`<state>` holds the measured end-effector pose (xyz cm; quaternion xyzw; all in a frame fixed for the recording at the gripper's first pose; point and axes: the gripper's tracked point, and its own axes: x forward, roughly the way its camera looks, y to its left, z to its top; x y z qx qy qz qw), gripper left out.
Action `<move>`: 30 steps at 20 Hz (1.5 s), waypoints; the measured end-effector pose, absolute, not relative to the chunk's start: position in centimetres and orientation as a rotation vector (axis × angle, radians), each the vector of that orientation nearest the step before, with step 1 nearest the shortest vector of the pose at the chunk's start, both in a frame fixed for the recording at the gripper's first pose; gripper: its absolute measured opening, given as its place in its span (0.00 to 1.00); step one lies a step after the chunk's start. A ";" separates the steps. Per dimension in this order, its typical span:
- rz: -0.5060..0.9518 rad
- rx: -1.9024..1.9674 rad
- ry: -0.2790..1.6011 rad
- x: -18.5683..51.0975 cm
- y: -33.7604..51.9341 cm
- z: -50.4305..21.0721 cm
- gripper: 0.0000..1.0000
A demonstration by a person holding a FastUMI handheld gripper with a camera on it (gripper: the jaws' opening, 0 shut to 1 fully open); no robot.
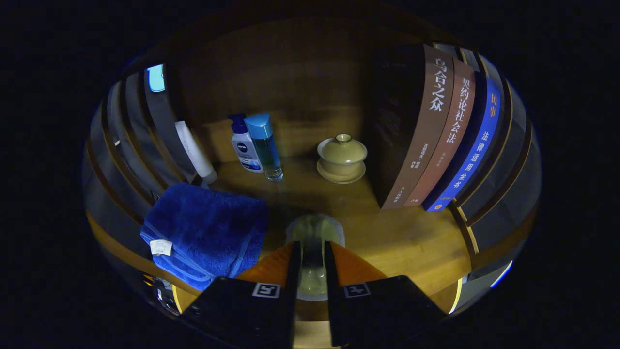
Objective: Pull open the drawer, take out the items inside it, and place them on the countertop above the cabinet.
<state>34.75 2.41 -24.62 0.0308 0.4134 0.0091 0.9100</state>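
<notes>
Gripper view: tool clamped on pale green cup, low over worktop, beside blue towel. Best lowered level, released only once seated, clear of towel.

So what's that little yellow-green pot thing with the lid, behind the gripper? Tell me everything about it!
It is a lidded tea bowl, glossy like glazed ceramic, pale yellow-green. It has three parts: a round saucer below, the bowl, and a domed lid with a small knob on top. It stands upright and closed on the wooden countertop, left of the standing books and right of the two bottles, touching neither. It sits well beyond the gripper, whose fingers clamp a small greenish cup.
</notes>
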 end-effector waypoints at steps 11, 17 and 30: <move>0.062 0.122 0.639 29.7 3.1 -18.9 1.00; 0.128 0.117 0.340 20.3 3.9 -13.5 1.00; 0.092 0.101 0.155 0.7 2.8 -21.5 0.99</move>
